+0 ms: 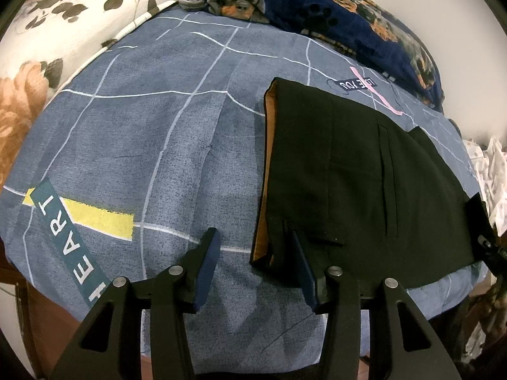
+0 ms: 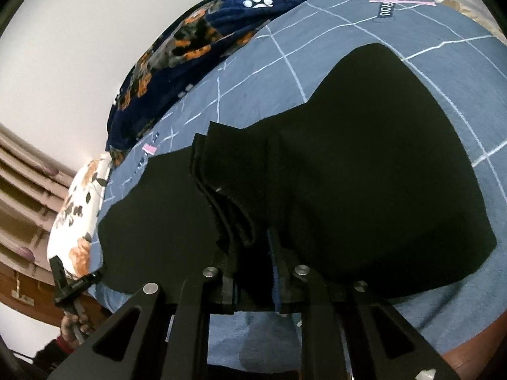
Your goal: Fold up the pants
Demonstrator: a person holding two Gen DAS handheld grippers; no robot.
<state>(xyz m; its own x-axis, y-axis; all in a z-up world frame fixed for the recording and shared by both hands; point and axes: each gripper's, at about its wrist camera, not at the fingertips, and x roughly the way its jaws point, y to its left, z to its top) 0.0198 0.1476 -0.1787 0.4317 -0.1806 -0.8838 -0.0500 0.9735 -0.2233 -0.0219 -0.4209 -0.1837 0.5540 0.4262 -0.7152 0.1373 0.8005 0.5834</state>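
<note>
Tan lining on pants (image 1: 348,174) edge, left wrist view only

Matt black cloth pants (image 1: 348,171), seemingly cotton printed bedsheet (image 1: 158,133)

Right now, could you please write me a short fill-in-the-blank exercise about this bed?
The pants lying on the sheet are ___ in colour.
The sheet bears the printed word ___ beside a yellow bar.
The jaws of the left gripper stand ___.
The dark blue blanket shows dogs and white ___ prints.
Missing words: black; HEART; open; paw.
</note>
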